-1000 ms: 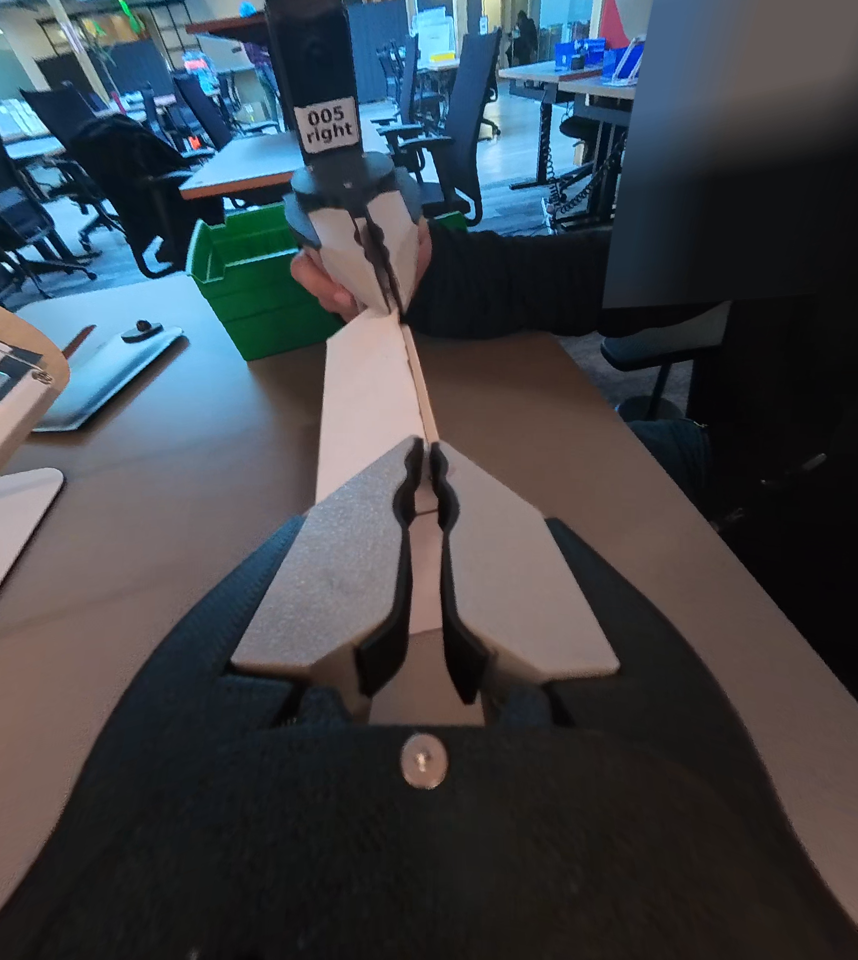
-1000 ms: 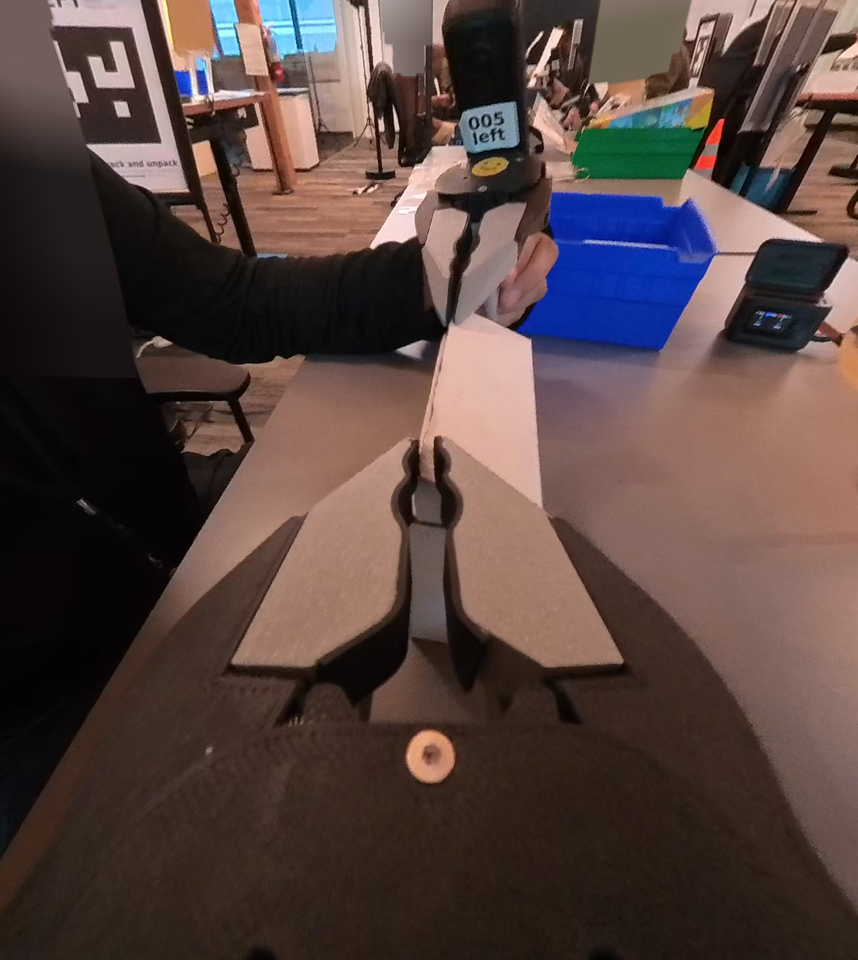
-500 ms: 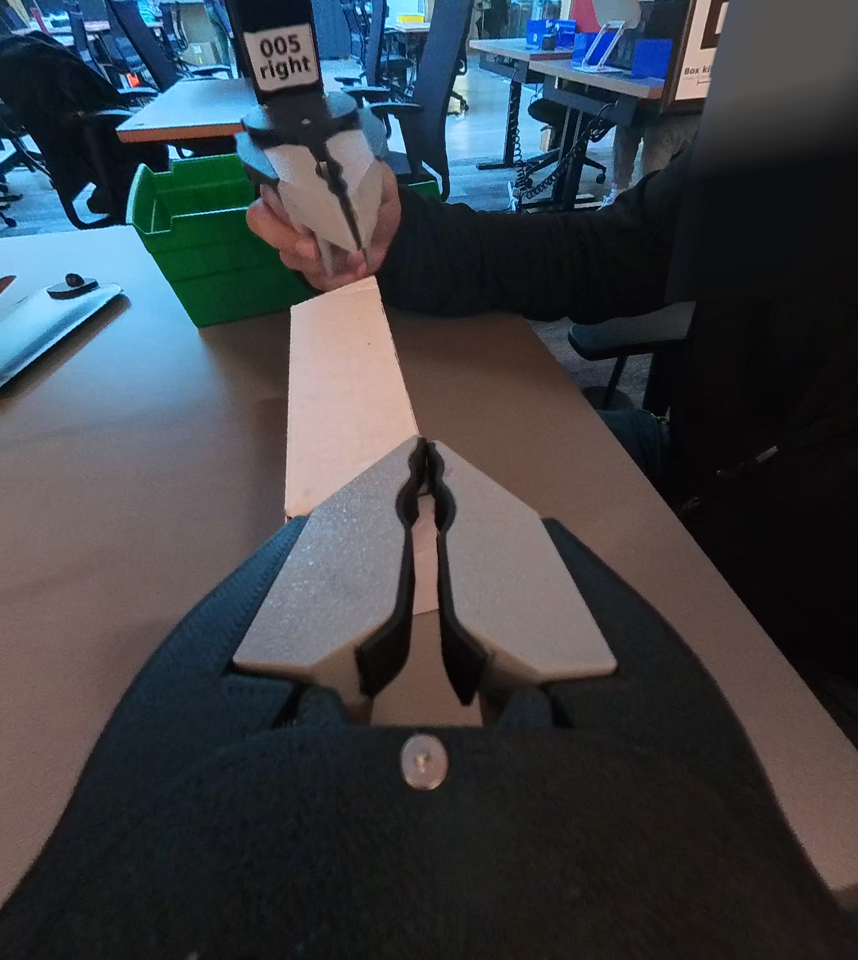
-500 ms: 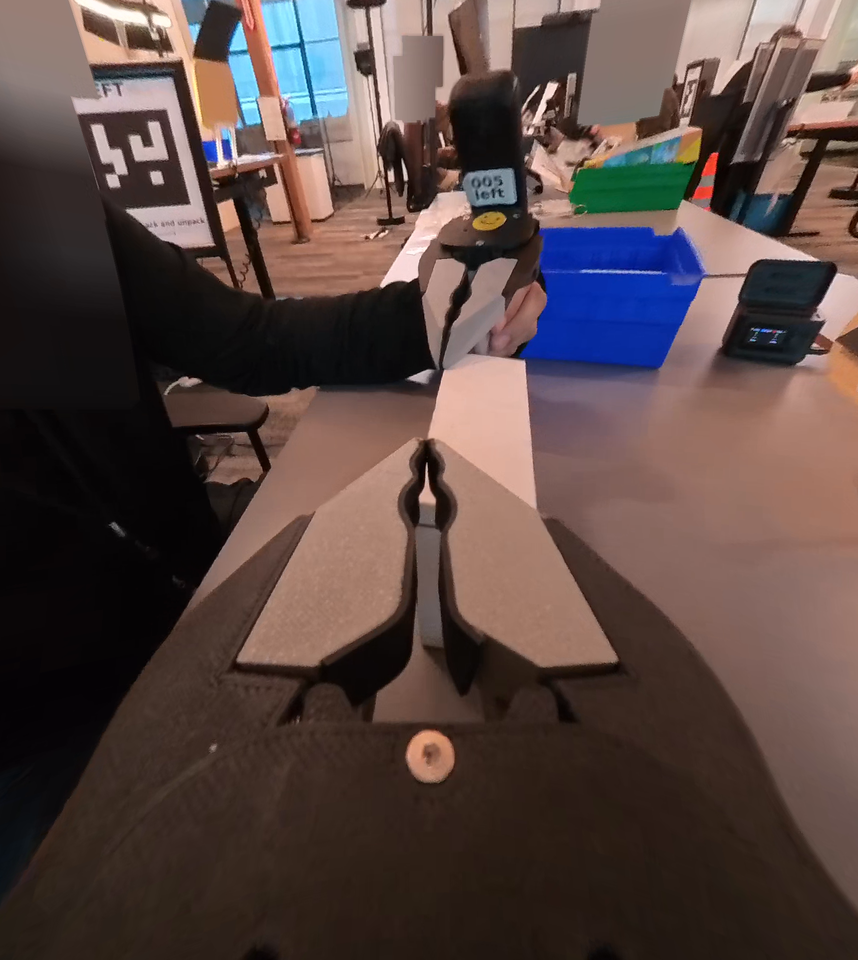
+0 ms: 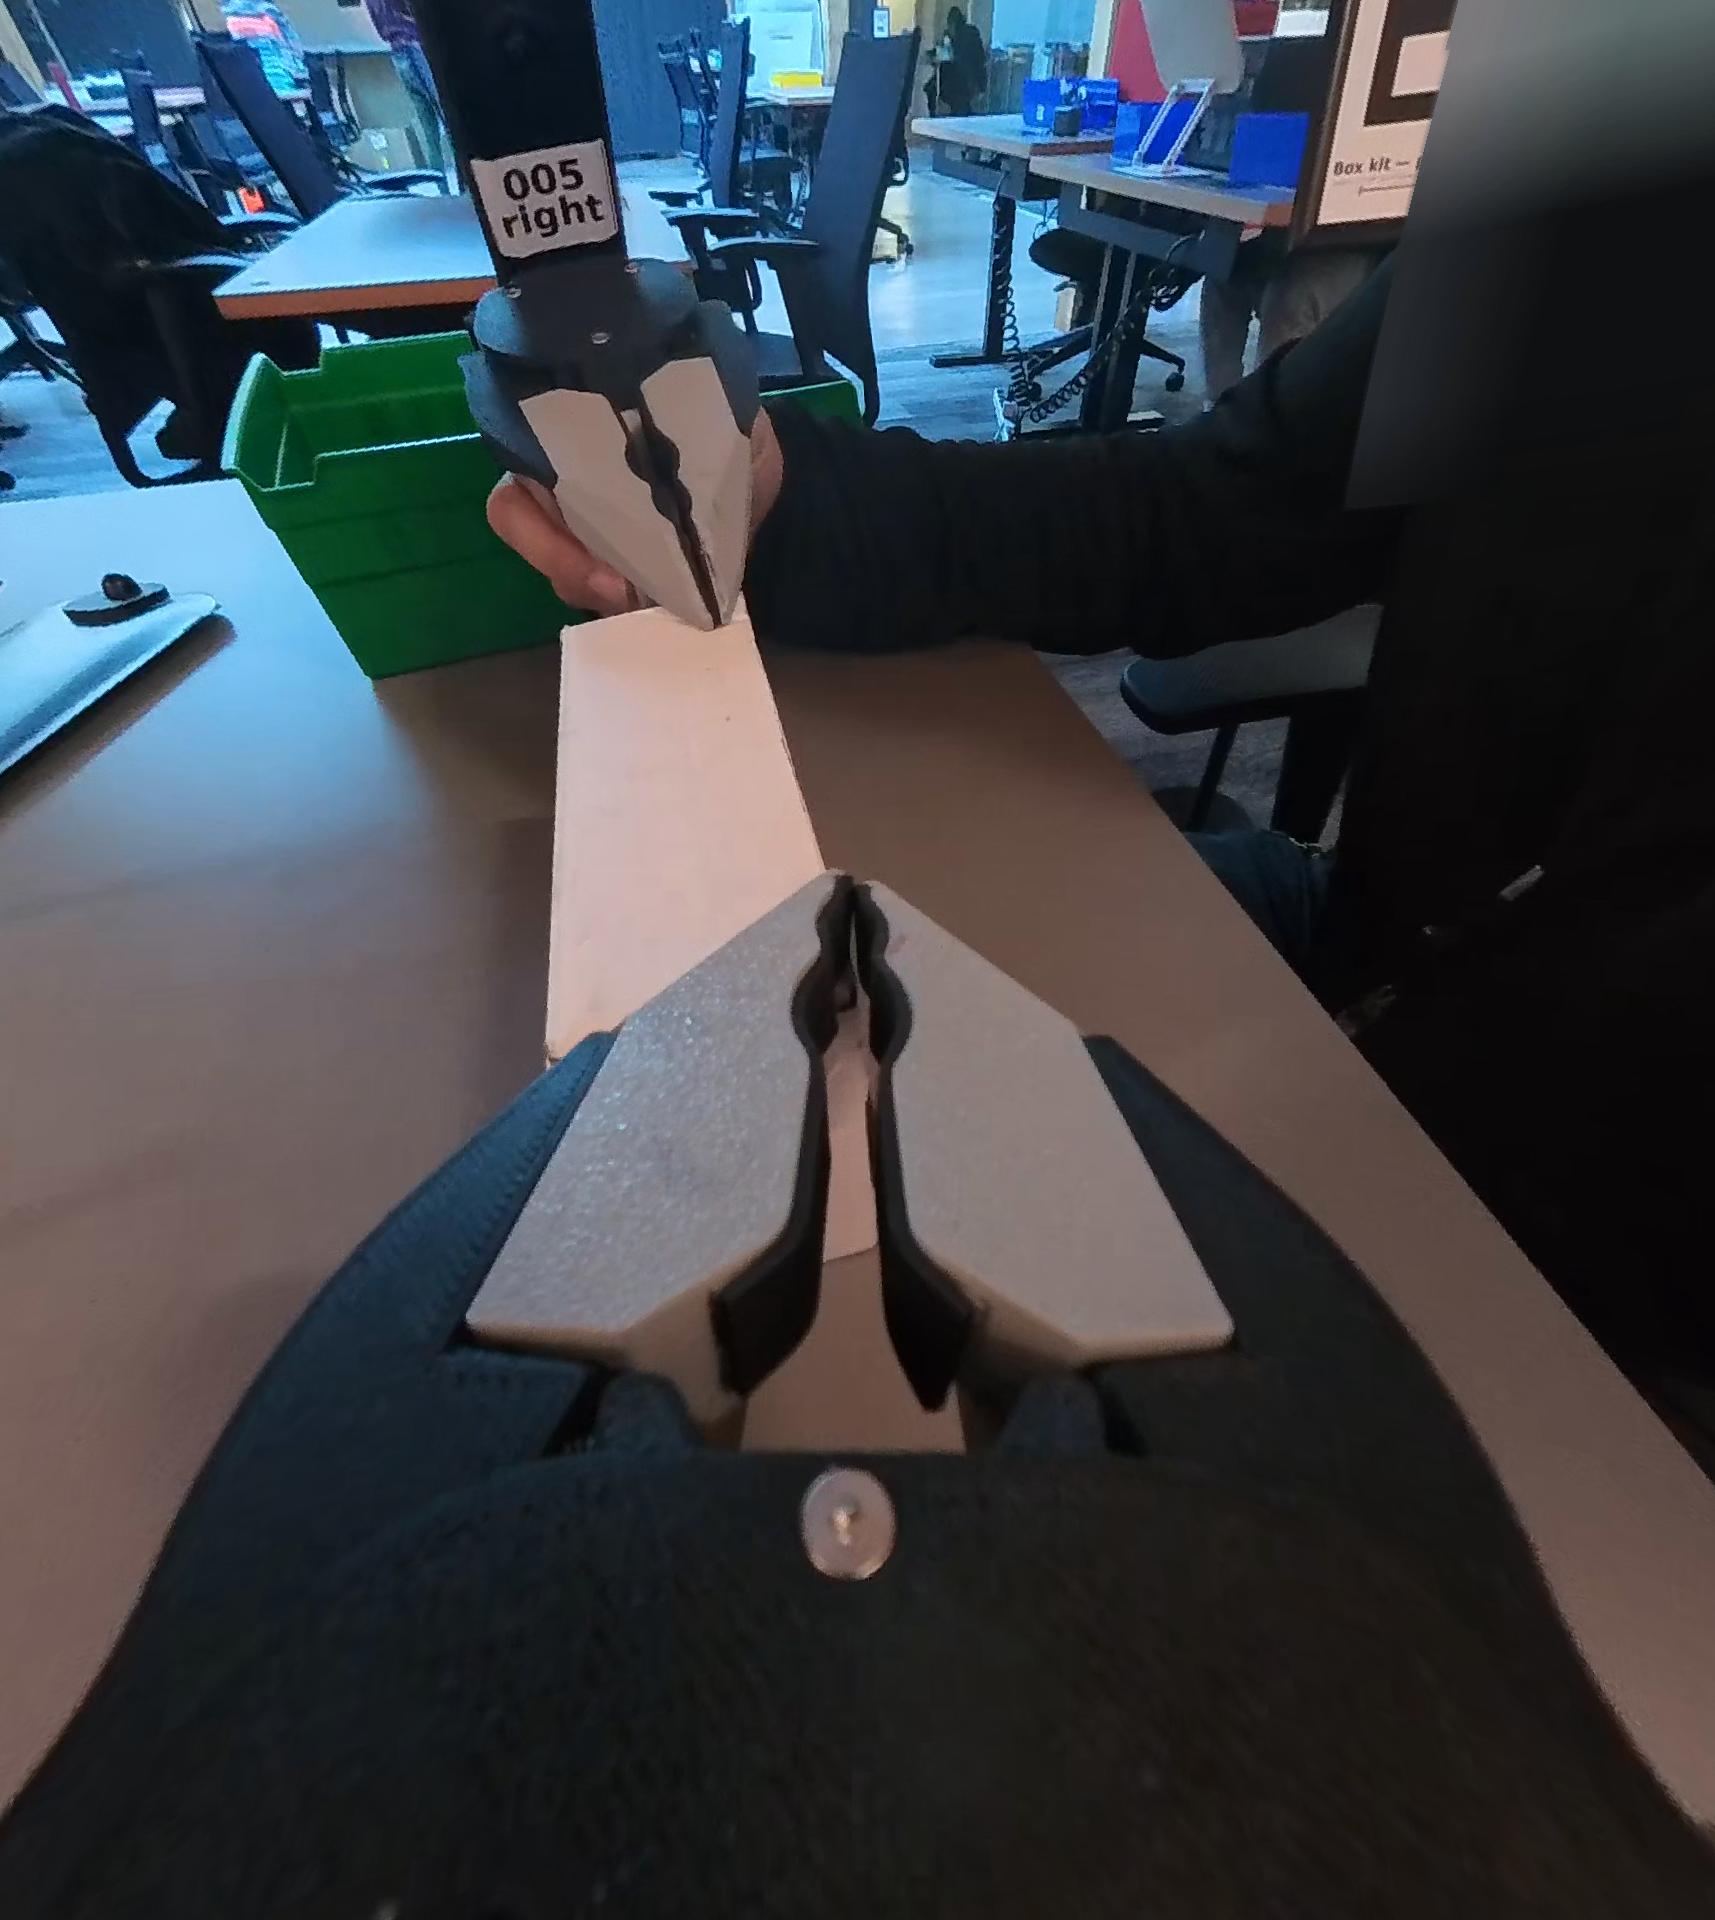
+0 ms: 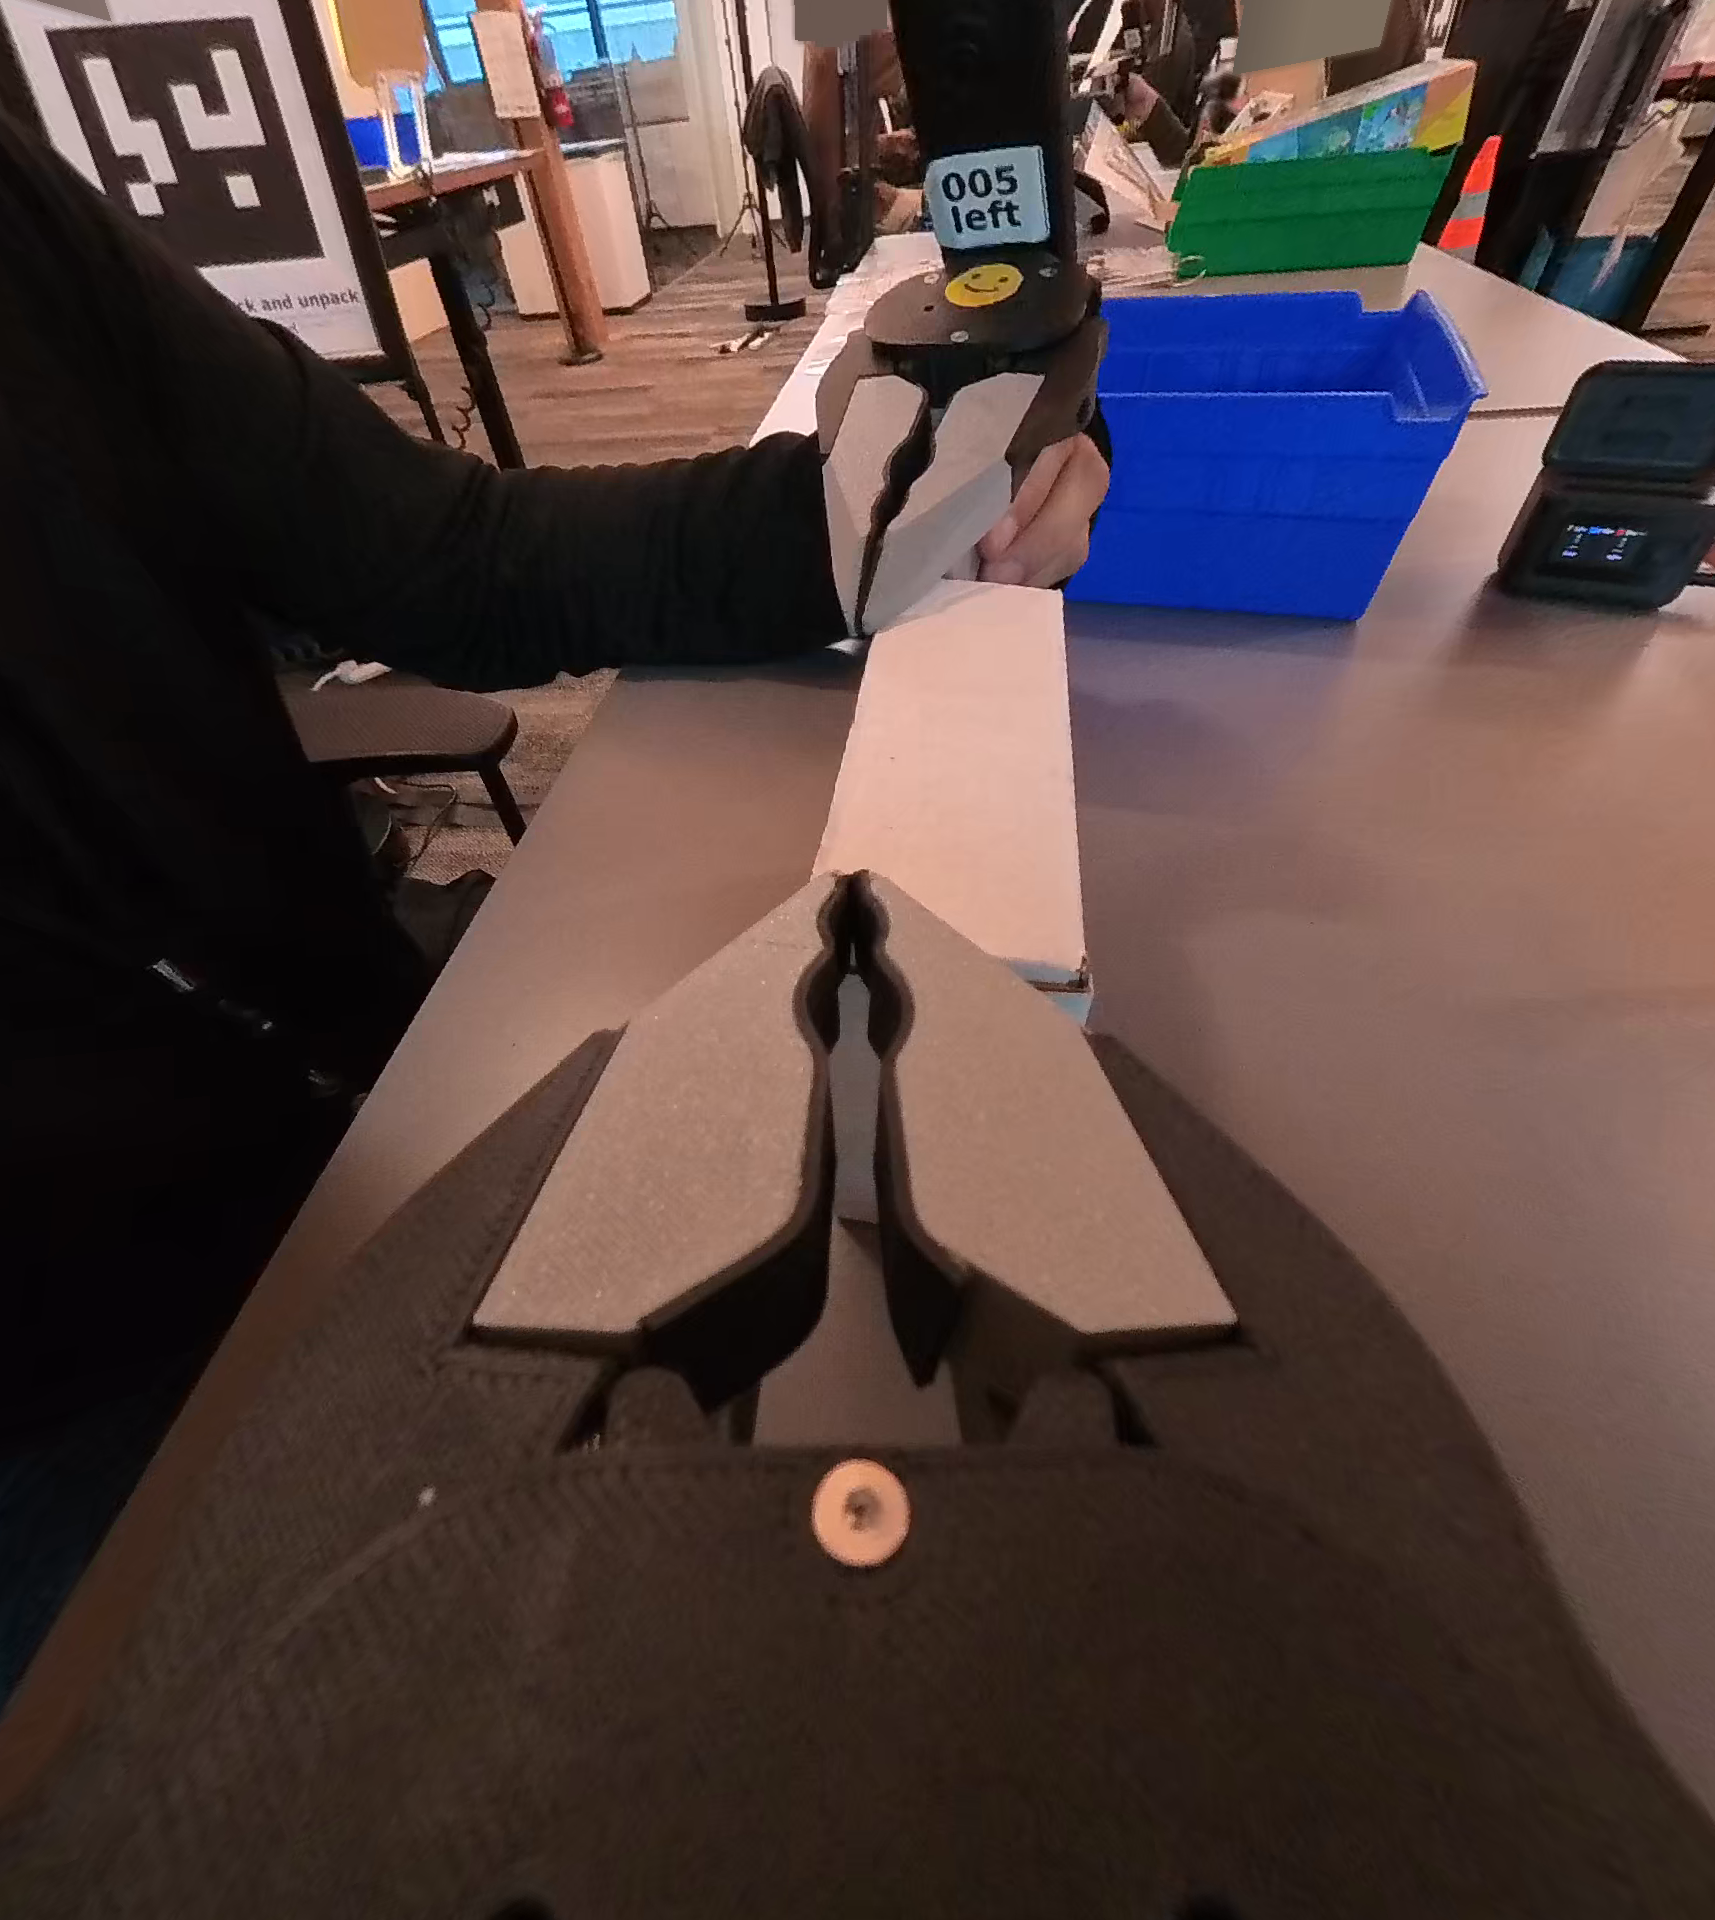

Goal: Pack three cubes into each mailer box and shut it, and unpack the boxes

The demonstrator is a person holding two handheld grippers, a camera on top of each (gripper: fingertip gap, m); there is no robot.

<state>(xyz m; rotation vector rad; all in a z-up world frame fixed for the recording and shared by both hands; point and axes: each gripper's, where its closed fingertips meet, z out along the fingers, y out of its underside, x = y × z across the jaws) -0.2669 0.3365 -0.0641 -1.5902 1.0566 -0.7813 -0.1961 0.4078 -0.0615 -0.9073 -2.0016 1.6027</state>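
A long white mailer box (image 5: 671, 790) lies on the brown table between my two grippers, and its lid lies flat on top. It also shows in the right wrist view (image 6: 957, 769). My left gripper (image 5: 851, 894) is shut at one end of the box, with a thin white flap of the lid between its fingers. My right gripper (image 6: 851, 888) is shut the same way at the other end. Each gripper shows in the other's view, tip down on the lid's front corner: the right gripper (image 5: 709, 613) and the left gripper (image 6: 868, 613). No cubes are in view.
A green bin (image 5: 365, 520) stands behind the right gripper. A blue bin (image 6: 1268, 488) stands behind the left gripper, with a small black device (image 6: 1632, 488) beside it. A flat grey pad (image 5: 32, 665) lies farther back. The table edge (image 5: 1248, 987) runs along the person's side. The grippers' ends are close to 11 centimetres from one another.
The lid stood on edge between the two grippers a second ago. Both grippers have swung it down, and it now lies flat on the box.
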